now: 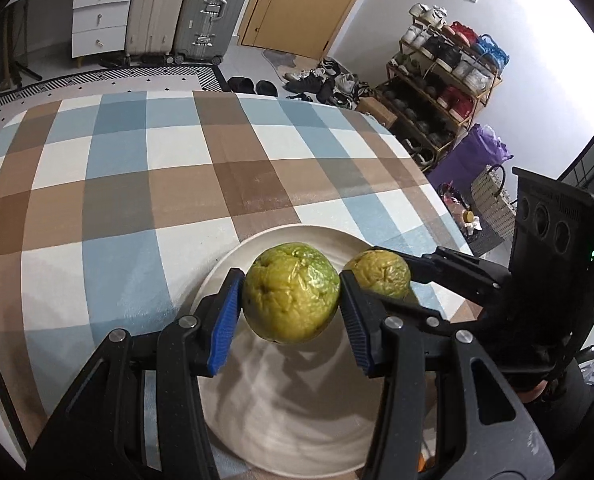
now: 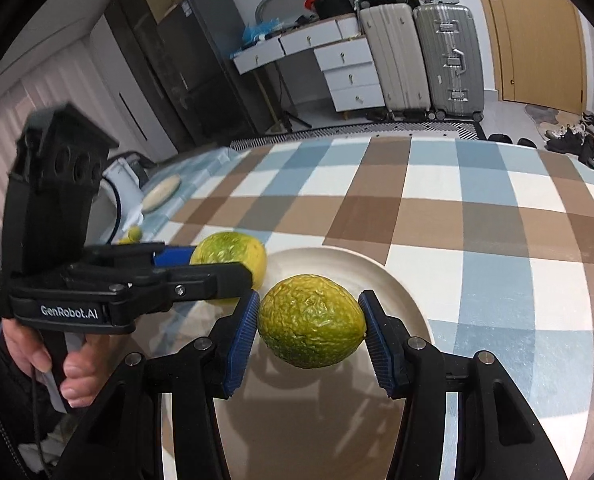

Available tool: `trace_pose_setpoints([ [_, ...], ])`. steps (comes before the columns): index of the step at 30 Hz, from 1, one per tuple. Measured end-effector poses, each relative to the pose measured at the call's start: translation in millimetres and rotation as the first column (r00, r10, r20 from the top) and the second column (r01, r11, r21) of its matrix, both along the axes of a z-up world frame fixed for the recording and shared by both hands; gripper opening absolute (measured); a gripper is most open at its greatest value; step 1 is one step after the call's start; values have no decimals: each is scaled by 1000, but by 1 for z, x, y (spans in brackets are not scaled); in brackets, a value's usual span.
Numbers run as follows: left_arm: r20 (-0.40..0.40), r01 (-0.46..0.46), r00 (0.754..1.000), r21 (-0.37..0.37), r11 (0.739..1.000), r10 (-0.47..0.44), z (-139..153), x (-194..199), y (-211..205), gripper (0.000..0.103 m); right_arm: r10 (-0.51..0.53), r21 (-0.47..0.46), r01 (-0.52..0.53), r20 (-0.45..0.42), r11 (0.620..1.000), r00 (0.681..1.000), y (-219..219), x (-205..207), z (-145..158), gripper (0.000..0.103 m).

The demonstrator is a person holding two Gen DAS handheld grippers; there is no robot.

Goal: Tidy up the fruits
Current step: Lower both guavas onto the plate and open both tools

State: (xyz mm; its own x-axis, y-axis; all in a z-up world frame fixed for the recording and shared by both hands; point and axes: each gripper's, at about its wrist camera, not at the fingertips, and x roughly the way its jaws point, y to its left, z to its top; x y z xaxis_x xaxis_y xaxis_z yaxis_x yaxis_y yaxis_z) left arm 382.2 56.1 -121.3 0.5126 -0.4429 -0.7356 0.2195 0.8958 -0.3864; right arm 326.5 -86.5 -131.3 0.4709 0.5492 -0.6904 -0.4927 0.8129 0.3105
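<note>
Both grippers loaded, one fruit each, both held over the same plate.

Left gripper (image 1: 291, 298): blue pads (image 1: 226, 312) clamped on a wrinkled yellow-green fruit (image 1: 291, 294), one pad on each side. The fruit hangs clear above the white plate (image 1: 281, 420), with its shadow on the plate below. Gripper is angled downward.

Right gripper (image 2: 311, 330): same story, pads pressed on both ends of a second green fruit (image 2: 311, 326), greener and slightly elongated, gripped along its long axis. It hangs above the plate's (image 2: 397, 280) surface, not resting on it.

Cross-check: in the left wrist view the right gripper comes in from the right side with its fruit (image 1: 379, 274) just beside the left one, close but not touching. In the right wrist view the left gripper (image 2: 201, 268) comes in from the left with its fruit (image 2: 229, 254) at the plate's left edge. A hand (image 2: 53, 360) is wrapped on its handle.

The plate sits on a tabletop covered by a blue, brown and white checked cloth (image 1: 137, 180). At the far left of the right wrist view, on the cloth: a second flat plate (image 2: 162, 196) and a small green fruit (image 2: 134, 234), well apart from the working plate.

Background: suitcases (image 2: 421, 56), white drawers (image 1: 103, 16), a shoe rack (image 1: 441, 80).
</note>
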Motion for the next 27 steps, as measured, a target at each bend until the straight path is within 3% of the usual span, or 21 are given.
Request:
trace_pose_setpoints([
  [14, -29, -10, 1000, -39, 999, 9, -14, 16, 1, 46, -6, -22, 5, -41, 1000, 999, 3, 15, -22, 53],
  [16, -27, -5, 1000, -54, 999, 4, -11, 15, 3, 54, -4, -3, 4, -40, 1000, 999, 2, 15, -21, 54],
  [17, -18, -7, 1000, -56, 998, 6, -8, 13, 4, 60, 3, 26, -2, -34, 1000, 999, -1, 14, -18, 56],
  [18, -9, -13, 1000, -56, 998, 13, -6, 11, 5, 73, 4, 37, -3, -27, 999, 1000, -2, 12, -15, 67],
  [19, 4, -28, 1000, -61, 998, 28, -2, 8, 7, 79, 1, 38, 0, -14, 999, 1000, -3, 10, -12, 83],
  [20, 12, -35, 999, -66, 997, 36, 2, 5, 8, 80, -16, 31, 16, 6, 999, 1000, -6, 6, -8, 88],
  [27, 50, -60, 997, -43, 997, 62, 30, -30, 8, 82, -103, 73, 97, 86, 993, 991, -36, -27, 25, 100],
])
